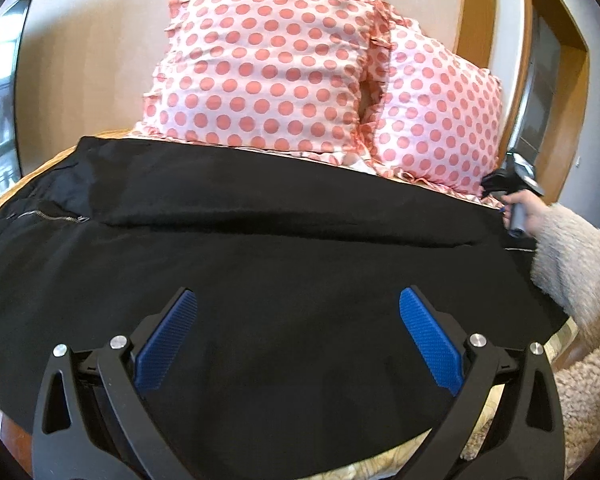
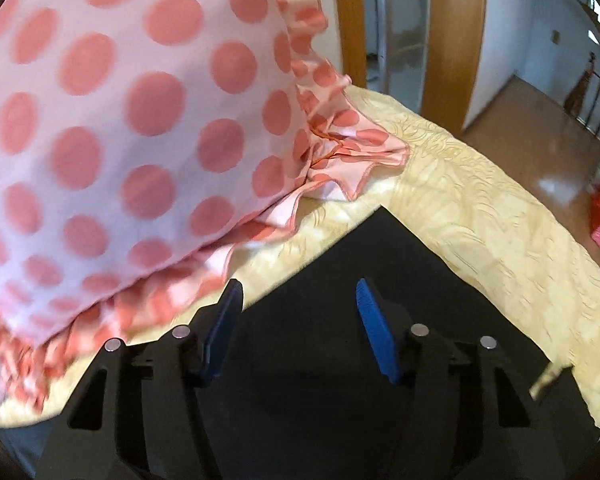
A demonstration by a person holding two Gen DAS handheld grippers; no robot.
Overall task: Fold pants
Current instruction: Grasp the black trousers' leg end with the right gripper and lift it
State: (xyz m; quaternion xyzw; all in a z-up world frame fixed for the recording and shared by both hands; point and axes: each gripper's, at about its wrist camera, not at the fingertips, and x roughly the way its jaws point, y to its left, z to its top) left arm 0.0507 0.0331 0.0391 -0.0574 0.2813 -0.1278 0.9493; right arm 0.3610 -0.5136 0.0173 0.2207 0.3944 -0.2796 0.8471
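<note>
Closest to the left wrist camera, the left gripper stands with its jaws spread wide and nothing between its blue ribbed pads. It hovers over the near part of the black fabric pants, which lie flat beneath and ahead of it. They probably lie spread like this so that one leg can be laid over the other: a long crease runs crosswise ahead of the jaws, and a metal zipper shows ahead and to the left. Whether the pads touch the cloth cannot be told.

The right gripper is also open, at a narrower spread, and holds nothing. A corner of the pants lies directly under and just ahead of its jaws, which suggests it is placed to take that corner; the far right end of the garment is where it shows in the left view, small and partly cut off by the cream fleece sleeve.

Beyond that corner, the pale yellow embossed bedspread carries everything. Ahead and to the left of the right jaws sits the white pillow with coral polka dots and a ruffled edge, blurred here. Past the pants in the left view two such pillows lean together. The garment's near edge is hidden behind the gripper frames.
</note>
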